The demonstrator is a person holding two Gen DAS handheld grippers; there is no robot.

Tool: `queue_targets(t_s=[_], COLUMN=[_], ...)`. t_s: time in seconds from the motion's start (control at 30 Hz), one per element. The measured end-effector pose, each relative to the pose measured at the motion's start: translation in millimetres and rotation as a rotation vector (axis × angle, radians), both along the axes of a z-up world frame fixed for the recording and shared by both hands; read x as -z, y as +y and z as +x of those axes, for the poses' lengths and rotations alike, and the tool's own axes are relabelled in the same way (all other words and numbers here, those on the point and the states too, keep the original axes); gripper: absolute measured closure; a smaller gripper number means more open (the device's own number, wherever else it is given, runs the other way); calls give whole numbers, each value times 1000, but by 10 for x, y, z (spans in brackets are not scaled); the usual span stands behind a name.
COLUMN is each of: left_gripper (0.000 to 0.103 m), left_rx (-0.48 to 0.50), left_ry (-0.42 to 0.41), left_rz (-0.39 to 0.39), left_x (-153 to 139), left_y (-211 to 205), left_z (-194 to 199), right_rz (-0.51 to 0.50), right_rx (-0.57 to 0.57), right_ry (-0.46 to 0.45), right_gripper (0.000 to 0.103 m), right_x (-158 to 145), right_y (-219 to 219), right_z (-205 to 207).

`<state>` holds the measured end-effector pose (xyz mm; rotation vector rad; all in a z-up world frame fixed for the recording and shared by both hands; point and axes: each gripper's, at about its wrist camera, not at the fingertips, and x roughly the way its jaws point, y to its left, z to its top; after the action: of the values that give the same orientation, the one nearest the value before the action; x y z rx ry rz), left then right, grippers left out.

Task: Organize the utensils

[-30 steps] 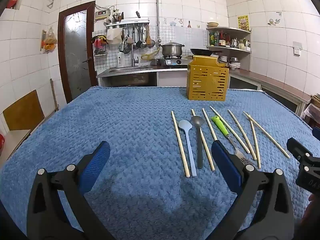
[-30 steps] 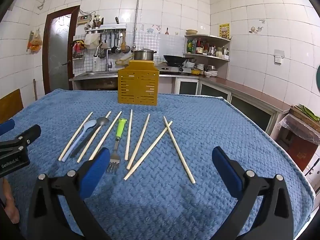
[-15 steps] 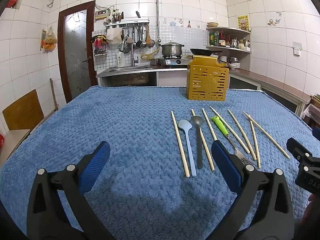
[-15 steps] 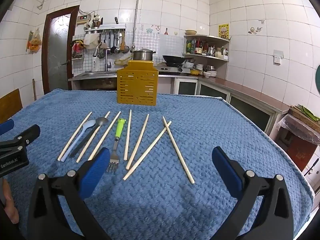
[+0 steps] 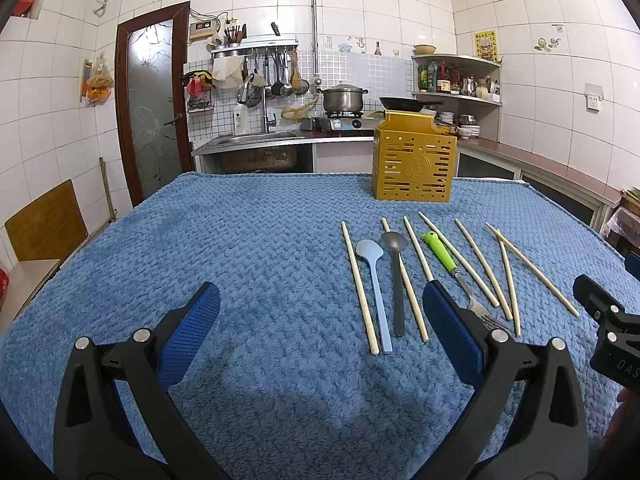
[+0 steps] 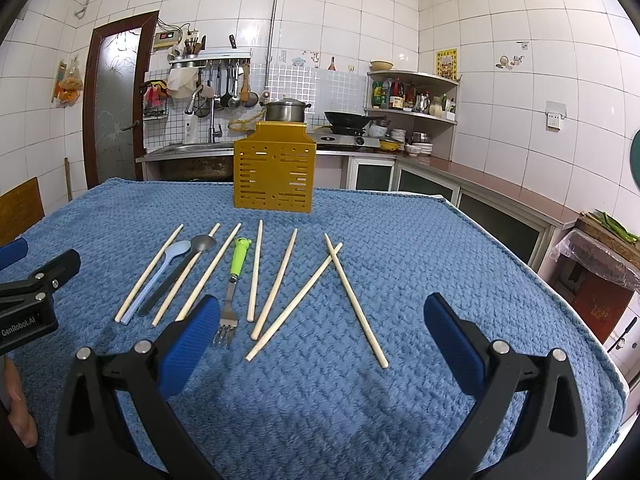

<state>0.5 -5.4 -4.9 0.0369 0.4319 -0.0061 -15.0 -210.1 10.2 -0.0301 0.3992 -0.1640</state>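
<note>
The utensils lie side by side on the fuzzy blue woven cloth (image 6: 400,240), all ahead of both grippers. Their long sides point away, toward the yellow plastic holder box with slots (image 6: 274,178) at the far end.

The right gripper (image 6: 320,334) is open wide and holds nothing. The thin pale wooden chopsticks (image 6: 354,300) sit just in front of it, and 2 of them cross near their far tips. The metal fork with the bright green handle (image 6: 234,284) lies beside its left finger, prongs toward us.

The left gripper (image 5: 320,322) is open and empty too. The smooth light blue plastic spoon (image 5: 374,280) and the dark grey spoon (image 5: 396,276) lie ahead of it, off to its right.

I think the right gripper is nearer the chopsticks.
</note>
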Motion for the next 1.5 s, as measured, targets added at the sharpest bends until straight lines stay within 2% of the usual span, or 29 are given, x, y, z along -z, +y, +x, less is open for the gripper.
queue_targets(t_s=[1.5], left_gripper=[5], left_rx=[6], left_ry=[-6], left_rz=[0], left_x=[-61], left_y=[-6], left_z=[-26], right_rz=[1], right_rx=[3], right_ry=[-11], right_gripper=[4], right_x=[-53], right_y=[-13], right_z=[-45])
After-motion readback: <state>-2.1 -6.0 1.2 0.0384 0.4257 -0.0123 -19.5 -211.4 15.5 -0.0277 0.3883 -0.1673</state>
